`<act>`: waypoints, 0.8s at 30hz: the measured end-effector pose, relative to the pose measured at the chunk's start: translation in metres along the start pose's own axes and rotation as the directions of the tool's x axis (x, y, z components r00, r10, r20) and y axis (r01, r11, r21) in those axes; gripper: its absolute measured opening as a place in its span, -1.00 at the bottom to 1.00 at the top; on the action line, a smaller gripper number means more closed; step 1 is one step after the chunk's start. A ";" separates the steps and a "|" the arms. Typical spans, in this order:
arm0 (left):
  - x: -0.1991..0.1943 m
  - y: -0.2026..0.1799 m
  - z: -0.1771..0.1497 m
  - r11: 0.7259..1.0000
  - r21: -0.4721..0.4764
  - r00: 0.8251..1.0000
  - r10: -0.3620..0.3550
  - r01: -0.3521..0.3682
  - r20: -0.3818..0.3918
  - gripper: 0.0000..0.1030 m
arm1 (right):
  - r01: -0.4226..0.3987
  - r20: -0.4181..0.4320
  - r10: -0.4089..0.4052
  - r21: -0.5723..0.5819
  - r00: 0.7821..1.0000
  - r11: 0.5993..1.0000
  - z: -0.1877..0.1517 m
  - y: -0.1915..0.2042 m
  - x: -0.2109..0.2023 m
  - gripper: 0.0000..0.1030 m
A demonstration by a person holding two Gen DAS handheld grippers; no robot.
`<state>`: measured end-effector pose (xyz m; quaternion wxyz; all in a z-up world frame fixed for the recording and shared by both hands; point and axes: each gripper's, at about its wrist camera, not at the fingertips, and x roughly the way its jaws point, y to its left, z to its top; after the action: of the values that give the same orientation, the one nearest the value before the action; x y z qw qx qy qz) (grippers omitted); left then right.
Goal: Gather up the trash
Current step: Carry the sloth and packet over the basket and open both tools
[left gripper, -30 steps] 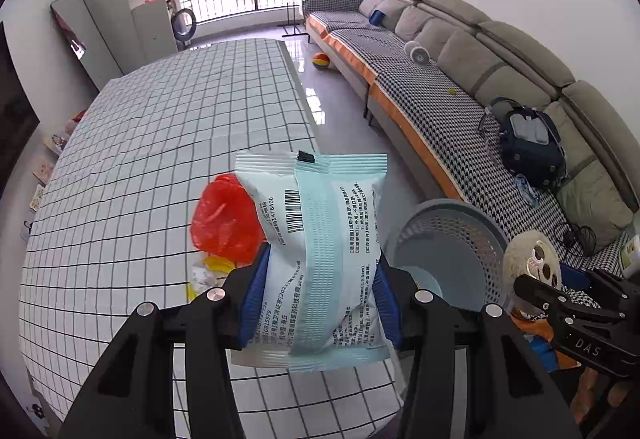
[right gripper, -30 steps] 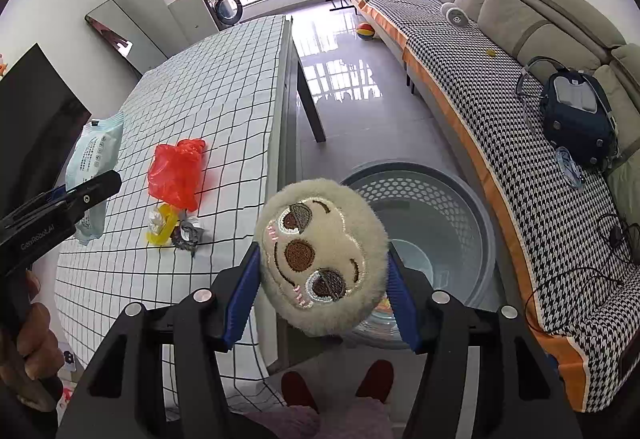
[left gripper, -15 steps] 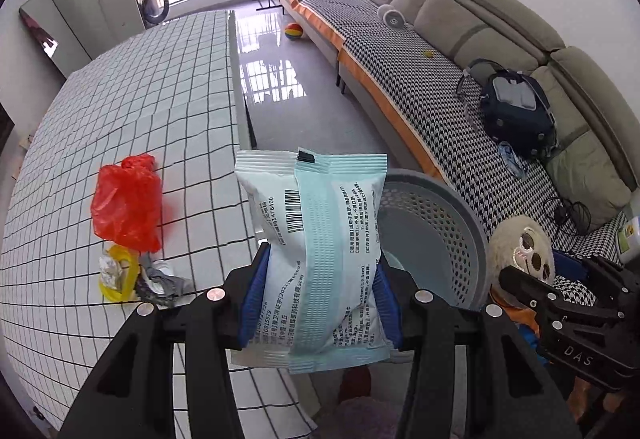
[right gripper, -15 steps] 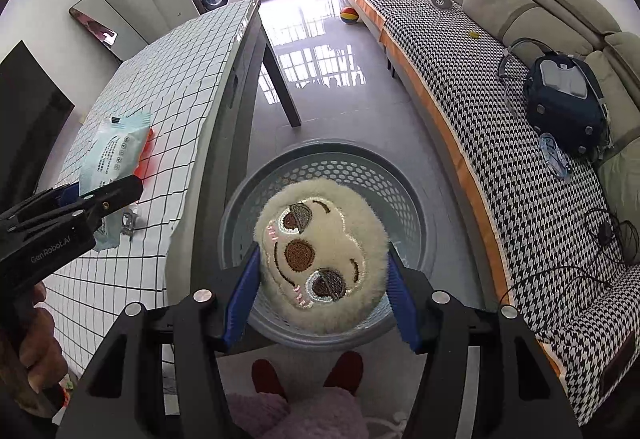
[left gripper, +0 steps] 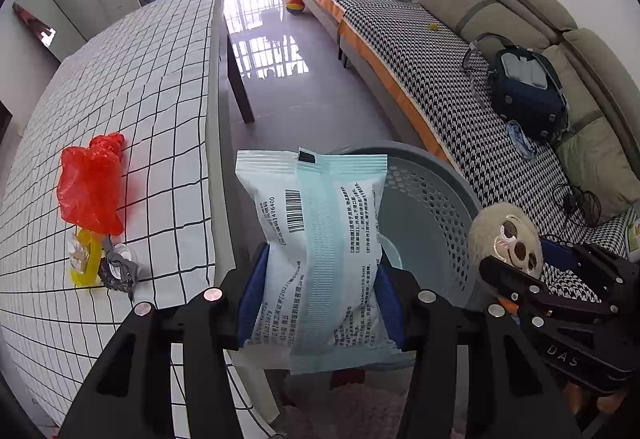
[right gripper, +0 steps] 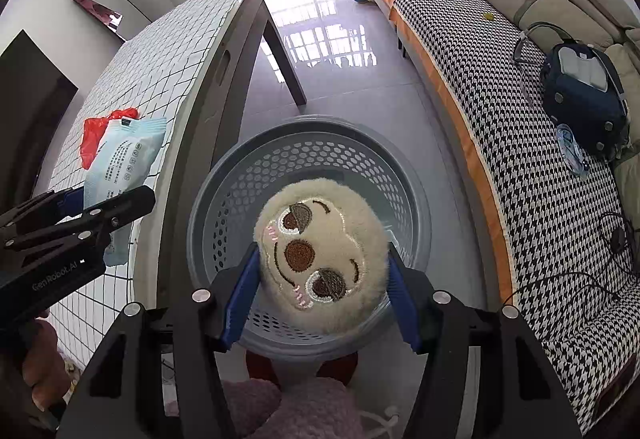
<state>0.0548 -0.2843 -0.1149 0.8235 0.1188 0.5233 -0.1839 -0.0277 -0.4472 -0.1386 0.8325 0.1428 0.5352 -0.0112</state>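
With the round grey perforated plastic basket (right gripper: 224,199) apparently empty, the left gripper (left gripper: 320,303), its jaws opening, held the pale blue plastic packet (left gripper: 320,239), the right gripper (right gripper: 322,289) clenched the beige plush face toy (right gripper: 320,259), and the red plastic bag (left gripper: 90,189) waited on the table.

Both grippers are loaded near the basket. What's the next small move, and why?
Probably open the right gripper: the plush toy it clamps hangs right over the grey basket. The left gripper's wipes packet is still over the basket's edge.

Both wrist cameras look steeply down and forward from close above the basket (right gripper: 224,207), table (left gripper: 120,79) left, sofa (right gripper: 520,119) right, sharing all three
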 end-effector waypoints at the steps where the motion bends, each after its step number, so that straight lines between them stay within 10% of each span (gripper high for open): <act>1: 0.000 0.000 0.000 1.000 -0.001 1.000 0.002 -0.002 0.001 0.04 | 0.000 0.003 0.000 0.000 1.000 1.000 0.001 -0.001 0.000 0.13; 24: -0.029 0.021 0.006 0.994 -0.104 0.997 0.039 -0.033 0.063 0.48 | -0.018 0.044 0.020 -0.048 0.999 0.999 0.014 0.010 -0.015 0.27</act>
<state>0.0570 -0.2628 -0.0863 0.8482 0.0796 0.5030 -0.1456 -0.0196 -0.4434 -0.1177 0.8475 0.1279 0.5151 0.0061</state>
